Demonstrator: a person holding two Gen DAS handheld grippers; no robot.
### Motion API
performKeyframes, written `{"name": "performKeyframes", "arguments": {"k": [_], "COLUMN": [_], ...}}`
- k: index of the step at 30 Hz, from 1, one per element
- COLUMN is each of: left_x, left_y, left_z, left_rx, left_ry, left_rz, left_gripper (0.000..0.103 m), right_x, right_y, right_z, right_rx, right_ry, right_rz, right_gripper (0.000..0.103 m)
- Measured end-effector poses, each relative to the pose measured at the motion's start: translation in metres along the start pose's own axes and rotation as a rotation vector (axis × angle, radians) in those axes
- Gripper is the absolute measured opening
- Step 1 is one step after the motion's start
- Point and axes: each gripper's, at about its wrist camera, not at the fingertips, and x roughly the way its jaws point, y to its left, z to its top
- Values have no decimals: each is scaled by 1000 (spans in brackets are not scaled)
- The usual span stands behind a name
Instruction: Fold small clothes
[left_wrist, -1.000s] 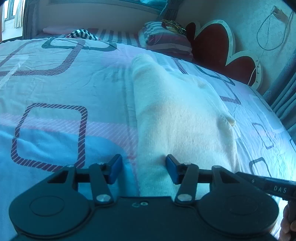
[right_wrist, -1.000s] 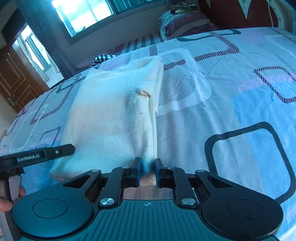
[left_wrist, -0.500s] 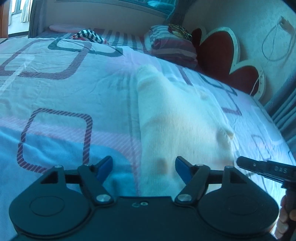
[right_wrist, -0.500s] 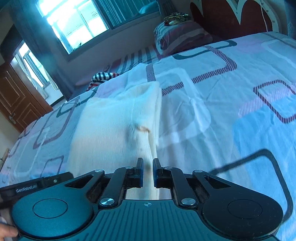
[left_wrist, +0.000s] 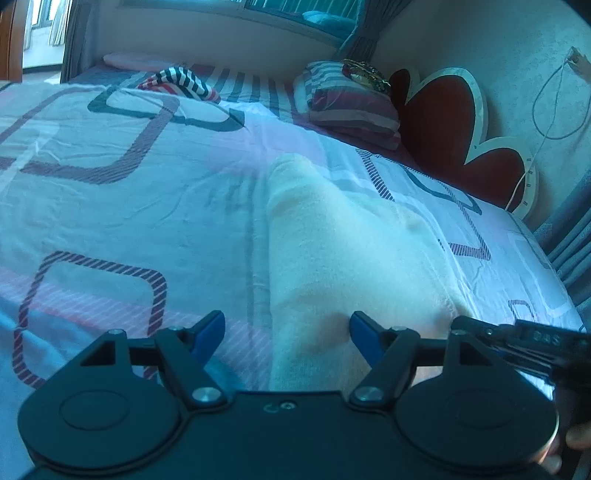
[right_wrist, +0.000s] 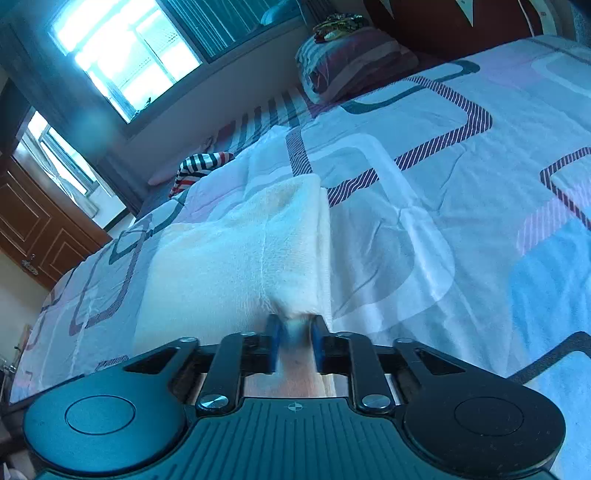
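Note:
A cream knitted garment (left_wrist: 343, 258) lies folded lengthwise on the patterned bedsheet (left_wrist: 129, 206). My left gripper (left_wrist: 286, 332) is open, its blue fingertips (left_wrist: 360, 326) spread over the garment's near left edge, holding nothing. My right gripper (right_wrist: 294, 339) is shut on the garment's near right corner; cream cloth (right_wrist: 240, 251) is bunched between the blue pads and lifts slightly off the sheet (right_wrist: 443, 221). The right gripper's body shows at the right edge of the left wrist view (left_wrist: 532, 339).
A striped pillow (left_wrist: 351, 103) and a red heart-shaped headboard (left_wrist: 443, 122) stand at the bed's far end. A striped cloth (left_wrist: 177, 81) lies by the far edge. A window (right_wrist: 122, 55) and a wooden door (right_wrist: 33, 236) are on the left.
My left gripper has opened wider and tilted up. My right gripper, still shut on the garment's corner, has pulled up and back, so the cloth rises towards it.

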Motion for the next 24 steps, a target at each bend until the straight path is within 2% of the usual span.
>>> {"name": "performKeyframes", "arguments": {"k": [1,4,12,14,21,24], "left_x": [1,4,12,12,15,16], "left_y": [0,-2,-5,-6,-9,-10], "left_z": [0,0,2,2,1,1], "left_rx": [1,16,19,22,23,29], "left_ry": [0,-1,13,15,28,35], "left_rz": [-2,-2,-8,-7,-15,-19], "left_gripper": [73,74,74,75,76,78], "right_x": [-4,-6,19,22,16,21], "right_y": [1,5,5,7,11,7], "right_z": [-1,-1,9,10,8,5], "right_rx": [-8,-39,26,18,-98,-107], "right_ry": [-10,-26,-2,-11,-17,-9], "right_rz": [1,-2,26,10,-32,-56], "right_gripper": [44,44,44,25,10,10]}}
